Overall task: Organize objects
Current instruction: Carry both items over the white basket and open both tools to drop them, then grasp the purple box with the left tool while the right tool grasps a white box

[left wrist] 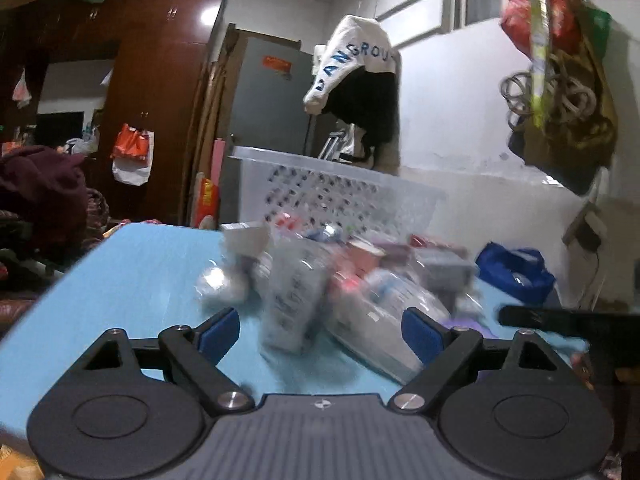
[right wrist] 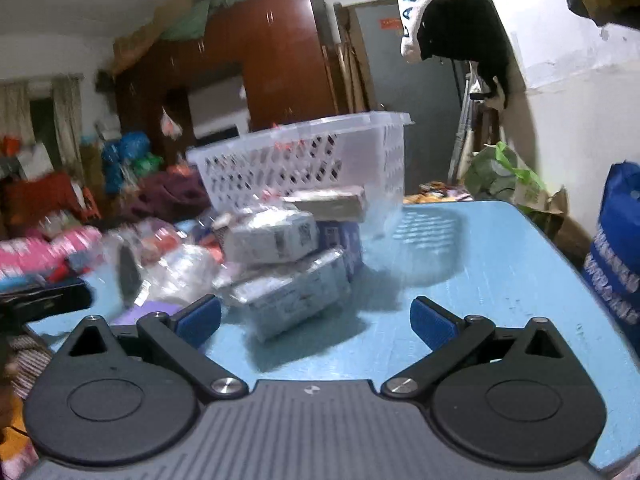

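Observation:
A pile of plastic-wrapped packs and small boxes (left wrist: 320,280) lies on the light blue table (left wrist: 140,272), blurred by motion. Behind it stands a white perforated plastic basket (left wrist: 340,188). My left gripper (left wrist: 320,336) is open and empty, its blue pads on either side of the nearest wrapped pack. In the right wrist view the pile (right wrist: 288,264) shows as stacked wrapped boxes in front of the basket (right wrist: 304,164). My right gripper (right wrist: 316,320) is open and empty, just short of the lowest box.
A blue bag (left wrist: 516,272) sits at the table's right side, also in the right wrist view (right wrist: 616,256). The other gripper shows as a black shape (left wrist: 560,320). A wardrobe (left wrist: 160,100), a grey door and hanging clothes stand behind. Clutter lies left of the table.

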Demonstrator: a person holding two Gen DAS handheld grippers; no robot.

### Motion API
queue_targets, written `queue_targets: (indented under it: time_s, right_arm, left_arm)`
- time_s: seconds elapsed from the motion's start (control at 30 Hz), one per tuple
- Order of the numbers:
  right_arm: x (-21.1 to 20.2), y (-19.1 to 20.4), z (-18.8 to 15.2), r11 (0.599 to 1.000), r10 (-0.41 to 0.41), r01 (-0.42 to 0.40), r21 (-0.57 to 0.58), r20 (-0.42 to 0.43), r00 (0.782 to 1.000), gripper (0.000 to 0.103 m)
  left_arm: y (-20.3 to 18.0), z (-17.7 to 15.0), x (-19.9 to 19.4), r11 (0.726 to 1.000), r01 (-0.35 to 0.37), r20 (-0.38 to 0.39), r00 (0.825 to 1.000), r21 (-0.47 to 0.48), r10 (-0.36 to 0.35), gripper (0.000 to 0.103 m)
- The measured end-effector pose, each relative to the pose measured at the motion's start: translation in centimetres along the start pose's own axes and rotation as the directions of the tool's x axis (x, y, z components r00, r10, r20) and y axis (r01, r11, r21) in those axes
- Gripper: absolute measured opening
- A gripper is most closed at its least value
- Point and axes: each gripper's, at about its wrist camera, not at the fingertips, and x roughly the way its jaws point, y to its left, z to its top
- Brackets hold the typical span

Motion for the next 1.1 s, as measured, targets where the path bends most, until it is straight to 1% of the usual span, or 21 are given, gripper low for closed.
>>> queue_targets:
  time_s: [0.1, 0.2, 0.3, 0.4, 0.43, 0.47, 0.5, 0.53, 0.57, 0.6, 0.67, 0.77, 0.87, 1.0, 1.1]
  right_arm:
    - [0.4, 0.4, 0.4, 0.999, -0.017, 0.017, -0.03, -0.004, 1.0, 0.103]
    - [1.7, 0.9, 1.1, 0.996, -0.039, 0.036, -0.086, -0.036, 0.999, 0.101]
    - [2.9, 0.9, 1.6, 0.995, -0.038, 0.032, -0.092, -0.066, 0.997, 0.101]
    - [3.3, 1.2, 1.3, 0.994, -0.04, 0.031, -0.107, -0.084, 0.996, 0.099]
    - [3.3, 1.3, 1.0, 0.994, -0.033, 0.023, -0.105, -0.093, 0.995, 0.096]
    - [3.3, 1.5, 0.8, 0.994, -0.027, 0.016, -0.108, -0.1, 0.995, 0.095]
    - [3.4, 1.6, 0.7, 0.993, -0.027, 0.014, -0.116, -0.11, 0.994, 0.095]
    - [3.6, 1.7, 0.5, 0.992, -0.031, 0.015, -0.128, -0.122, 0.992, 0.094]
    - [3.6, 1.8, 0.5, 0.991, -0.03, 0.014, -0.132, -0.124, 0.992, 0.091]
    - [3.4, 1.8, 0.4, 0.992, -0.032, 0.016, -0.128, -0.125, 0.992, 0.09]
    - [3.3, 1.7, 0.3, 0.992, -0.029, 0.013, -0.122, -0.125, 0.992, 0.08]
    - [2.8, 1.5, 0.1, 0.994, -0.03, 0.02, -0.111, -0.092, 0.995, 0.08]
    - [2.0, 1.3, 0.0, 0.994, -0.042, 0.035, -0.103, -0.063, 0.997, 0.079]
    - [0.6, 1.1, 0.0, 0.995, -0.046, 0.043, -0.09, -0.032, 0.998, 0.079]
    - [-0.1, 0.8, 0.2, 0.995, -0.059, 0.057, -0.08, -0.017, 0.998, 0.079]
  left_arm:
    - [-3.3, -0.1, -0.4, 0.995, 0.063, 0.0, 0.998, 0.071, -0.064, 0.091]
    - [-5.9, -0.4, 0.0, 0.988, 0.104, -0.011, 0.995, 0.118, -0.104, 0.089]
    - [-7.4, -1.2, 0.9, 0.984, 0.108, -0.031, 0.994, 0.139, -0.104, 0.085]
    - [-8.2, -1.8, 1.9, 0.983, 0.089, -0.054, 0.995, 0.16, -0.081, 0.07]
    - [-8.5, -2.1, 2.1, 0.982, 0.08, -0.051, 0.996, 0.171, -0.072, 0.066]
    - [-8.7, -2.5, 1.9, 0.981, 0.073, -0.046, 0.997, 0.181, -0.066, 0.06]
    - [-8.8, -2.5, 2.2, 0.979, 0.066, -0.051, 0.997, 0.191, -0.058, 0.057]
    - [-8.9, -2.7, 2.3, 0.979, 0.066, -0.056, 0.997, 0.193, -0.056, 0.051]
    - [-8.7, -2.8, 2.4, 0.98, 0.071, -0.064, 0.996, 0.187, -0.06, 0.05]
    - [-8.4, -3.0, 2.4, 0.981, 0.078, -0.062, 0.996, 0.177, -0.068, 0.05]
    - [-7.9, -3.1, 2.2, 0.983, 0.076, -0.055, 0.996, 0.169, -0.067, 0.047]
    - [-7.7, -3.4, 1.6, 0.983, 0.078, -0.037, 0.997, 0.167, -0.073, 0.046]
    - [-7.4, -3.3, 0.7, 0.981, 0.084, 0.003, 0.996, 0.173, -0.086, 0.046]
    - [-7.1, -2.7, -0.2, 0.981, 0.099, 0.039, 0.994, 0.166, -0.107, 0.045]
    - [-6.7, -2.2, -0.3, 0.982, 0.108, 0.048, 0.992, 0.155, -0.117, 0.045]
